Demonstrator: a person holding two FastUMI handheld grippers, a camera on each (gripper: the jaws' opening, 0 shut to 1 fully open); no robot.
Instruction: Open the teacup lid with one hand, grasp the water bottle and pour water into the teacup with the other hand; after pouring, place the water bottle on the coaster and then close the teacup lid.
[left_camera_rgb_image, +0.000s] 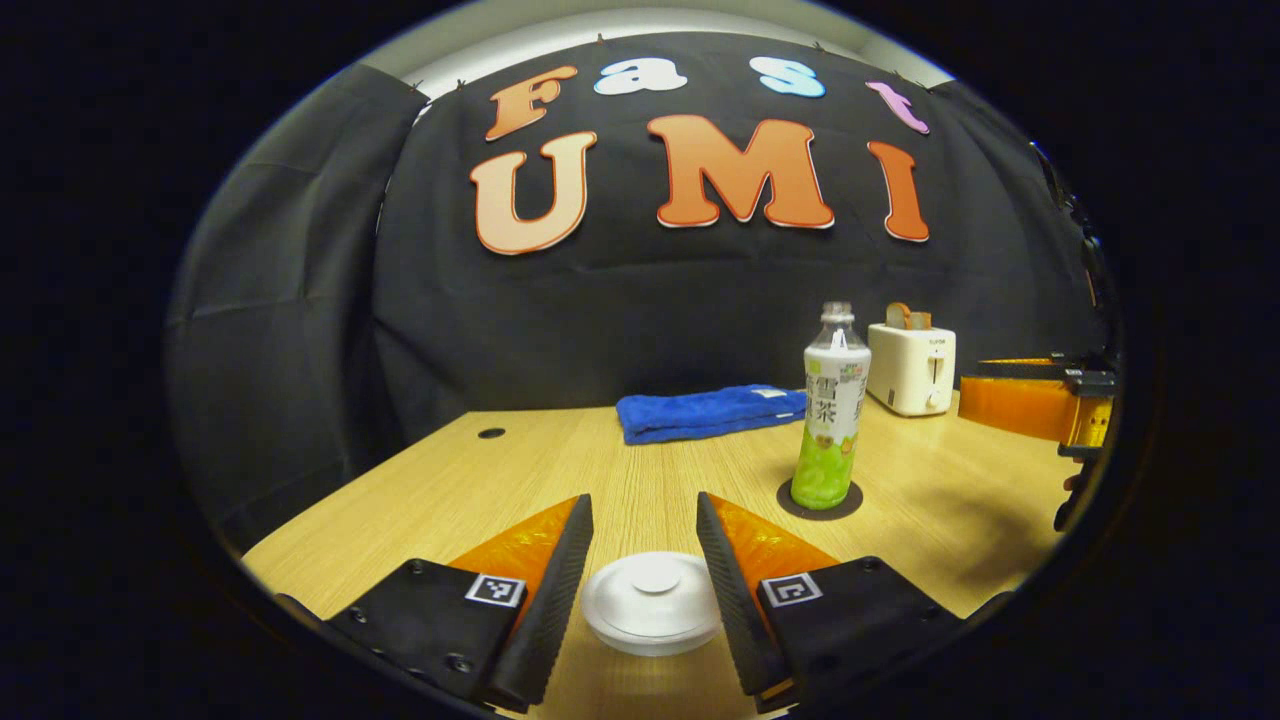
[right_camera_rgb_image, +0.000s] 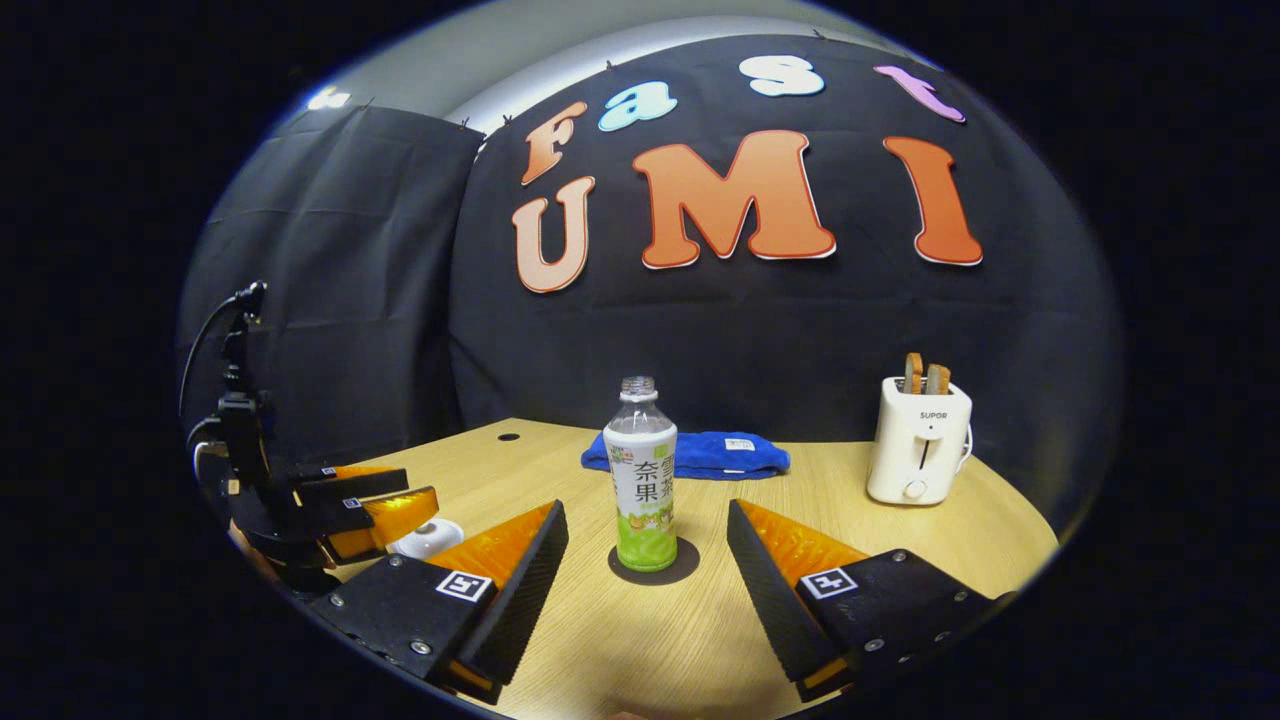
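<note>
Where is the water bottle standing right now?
The water bottle stands upright on the dark coaster on the table, centred ahead of the right tool, with the blue towel behind it.

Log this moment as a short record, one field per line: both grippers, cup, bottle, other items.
left gripper: open, fingers either side of the lidded white round teacup, not touching
right gripper: open, facing the bottle, apart from it
bottle: clear plastic water bottle, uncapped, upright on the dark round coaster
lid: on the cup
other items: folded blue towel, white toaster on the light wooden table
</note>
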